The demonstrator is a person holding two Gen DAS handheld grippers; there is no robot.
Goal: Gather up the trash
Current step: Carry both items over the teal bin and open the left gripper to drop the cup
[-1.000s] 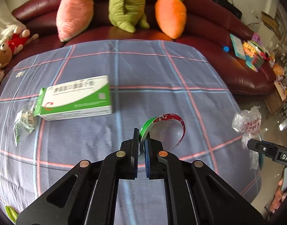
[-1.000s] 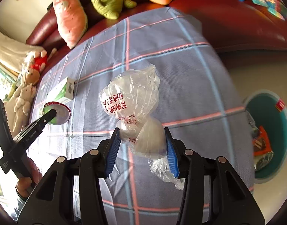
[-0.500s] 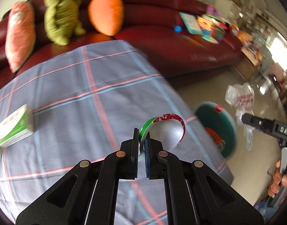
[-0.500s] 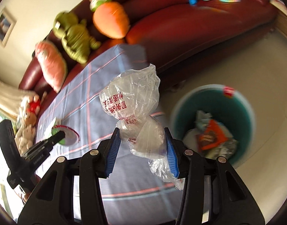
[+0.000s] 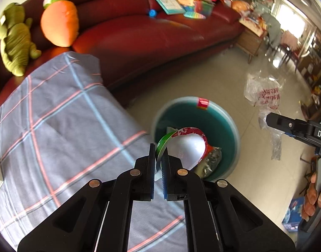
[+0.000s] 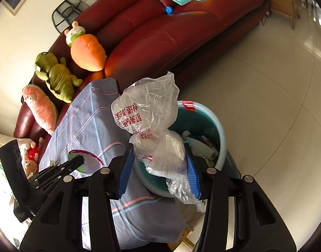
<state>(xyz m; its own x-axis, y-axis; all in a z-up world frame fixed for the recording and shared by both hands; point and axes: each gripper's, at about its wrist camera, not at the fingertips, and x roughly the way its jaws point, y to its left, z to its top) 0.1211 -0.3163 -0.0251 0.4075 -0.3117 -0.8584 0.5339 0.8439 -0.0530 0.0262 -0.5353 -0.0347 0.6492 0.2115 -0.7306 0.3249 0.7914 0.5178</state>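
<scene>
In our left gripper (image 5: pixel 158 163) the jaws are pinched almost shut on the edge of a foil lid (image 5: pixel 186 147), green and red round the rim. In our right gripper (image 6: pixel 159 168) the jaws stand partly apart, clamped on the knotted neck of a plastic bag (image 6: pixel 146 109) with red print.

A second ago both views looked across the checked cloth (image 5: pixel 55 126) at the sofa; now both have swung off the table end, and the teal bin (image 5: pixel 223 121) on the floor sits just past the lid in the left view and right behind the bag in the right view. We judge this to be the carry stage nearly done: both pieces of trash are close over the bin, and the next thing needed is to let go above its mouth. The box that lay on the cloth earlier now shows only as a sliver at the left edge of the left view, so there is still trash to fetch.

Much of the bin's inside is blocked by the lid and the bag; we make out wrappers (image 5: pixel 211 161) in it, but not what they are. Whether the bag hangs fully inside the rim we cannot tell. Motion blur softens the bin's near edge. Beyond, the sofa (image 5: pixel 150 37) carries plush toys (image 5: pixel 59 21) and books, too small to read.
</scene>
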